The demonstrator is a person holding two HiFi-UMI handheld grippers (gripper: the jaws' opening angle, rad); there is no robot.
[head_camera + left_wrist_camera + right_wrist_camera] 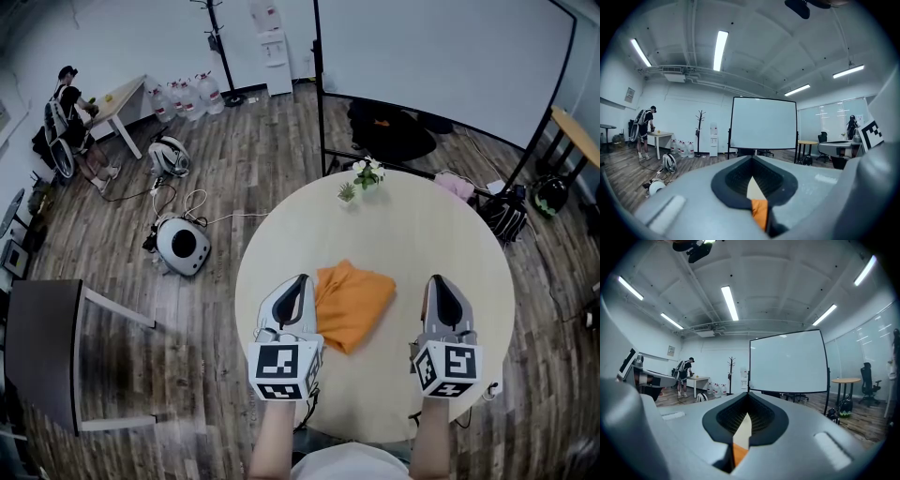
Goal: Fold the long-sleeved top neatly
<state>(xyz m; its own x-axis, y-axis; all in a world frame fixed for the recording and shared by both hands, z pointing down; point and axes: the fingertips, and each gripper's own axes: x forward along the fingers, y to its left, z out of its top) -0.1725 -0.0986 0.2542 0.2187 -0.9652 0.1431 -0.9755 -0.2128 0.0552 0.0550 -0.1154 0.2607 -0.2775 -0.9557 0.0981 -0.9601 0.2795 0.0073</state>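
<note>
No legible text or signs.

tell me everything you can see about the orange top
The top is plain orange, soft-looking fabric, folded into a compact, roughly four-sided bundle, no sleeve hanging loose. It lies flat near the middle of the round table. The left gripper is right at its left edge; contact cannot be told. The right gripper is apart from it.

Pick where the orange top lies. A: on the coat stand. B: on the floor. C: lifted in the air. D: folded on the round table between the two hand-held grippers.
D: in the head view the orange top lies folded on the round table, with the left hand-held gripper and the right hand-held gripper at either side.
</note>
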